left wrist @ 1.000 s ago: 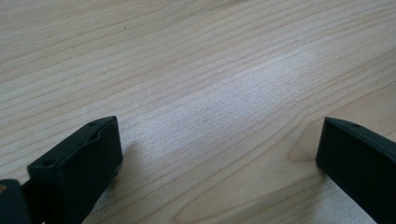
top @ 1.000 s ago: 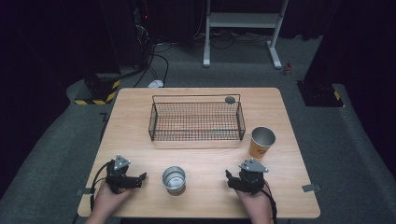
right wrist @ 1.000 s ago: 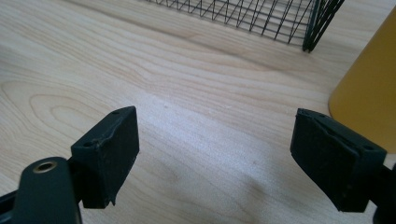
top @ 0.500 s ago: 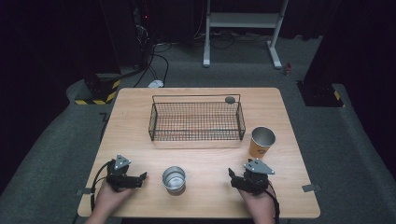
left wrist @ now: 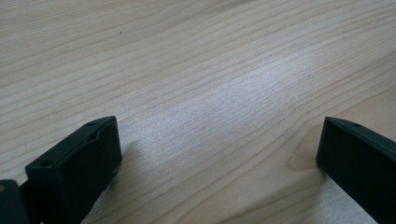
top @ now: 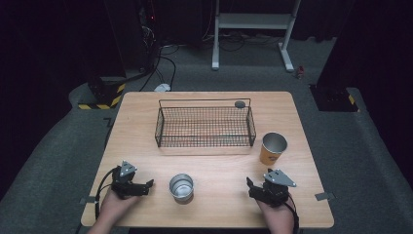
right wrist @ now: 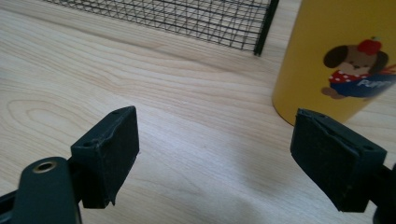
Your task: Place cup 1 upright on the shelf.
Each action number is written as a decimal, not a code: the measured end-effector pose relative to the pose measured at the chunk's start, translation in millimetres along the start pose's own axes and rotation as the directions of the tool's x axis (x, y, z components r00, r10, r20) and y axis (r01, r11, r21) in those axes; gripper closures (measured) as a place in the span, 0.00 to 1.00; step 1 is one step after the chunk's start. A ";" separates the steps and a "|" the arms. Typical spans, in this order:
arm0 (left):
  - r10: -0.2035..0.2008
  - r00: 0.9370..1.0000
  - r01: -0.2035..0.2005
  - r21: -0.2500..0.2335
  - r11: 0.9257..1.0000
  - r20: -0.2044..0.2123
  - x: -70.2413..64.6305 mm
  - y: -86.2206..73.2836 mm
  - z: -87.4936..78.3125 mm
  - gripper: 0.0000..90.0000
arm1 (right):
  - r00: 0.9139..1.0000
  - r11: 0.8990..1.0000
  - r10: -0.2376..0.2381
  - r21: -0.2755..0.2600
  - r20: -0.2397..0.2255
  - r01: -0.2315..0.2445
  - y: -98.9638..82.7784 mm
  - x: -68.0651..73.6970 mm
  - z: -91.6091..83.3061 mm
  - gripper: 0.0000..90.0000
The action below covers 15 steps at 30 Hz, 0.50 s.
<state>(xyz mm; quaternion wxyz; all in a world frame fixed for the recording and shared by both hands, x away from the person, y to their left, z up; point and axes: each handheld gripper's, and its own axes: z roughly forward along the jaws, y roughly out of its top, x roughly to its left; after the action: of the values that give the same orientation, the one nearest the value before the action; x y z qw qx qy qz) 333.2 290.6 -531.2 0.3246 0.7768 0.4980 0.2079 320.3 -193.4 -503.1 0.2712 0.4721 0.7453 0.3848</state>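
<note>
the left tool [top: 150, 184] rests near the front left corner of the wooden table [top: 204, 156], its jaws spread wide over bare wood, and the right tool [top: 250, 187] sits near the front right corner, jaws likewise released and gripping nothing. a steel cup [top: 181, 187] stands upright by the front edge between the two tools, apart from both. a black wire basket [top: 204, 124] sits toward the back edge at the middle, and a yellow cup [top: 272, 148] with a cartoon dog stands just beside the basket's front right corner, ahead of the right tool.
</note>
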 end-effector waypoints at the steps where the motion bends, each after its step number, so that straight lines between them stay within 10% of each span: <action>1: 0.000 1.000 0.000 0.000 1.000 0.001 0.0 -0.1 -0.1 0.00 | 1.000 1.000 -0.003 -0.001 0.005 0.003 -0.2 -1.9 -0.3 0.18; 15: 0.005 1.000 -0.005 0.001 1.000 0.005 0.2 -0.3 -0.4 0.00 | 0.998 0.999 0.034 -0.020 0.053 -0.033 -1.5 -17.8 -5.5 0.17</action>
<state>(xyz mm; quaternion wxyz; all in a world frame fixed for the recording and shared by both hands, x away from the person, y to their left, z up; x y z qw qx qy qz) 332.8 291.0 -531.2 0.3250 0.7788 0.4952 0.2066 322.5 -211.8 -500.6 0.2890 0.4918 0.7262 0.3838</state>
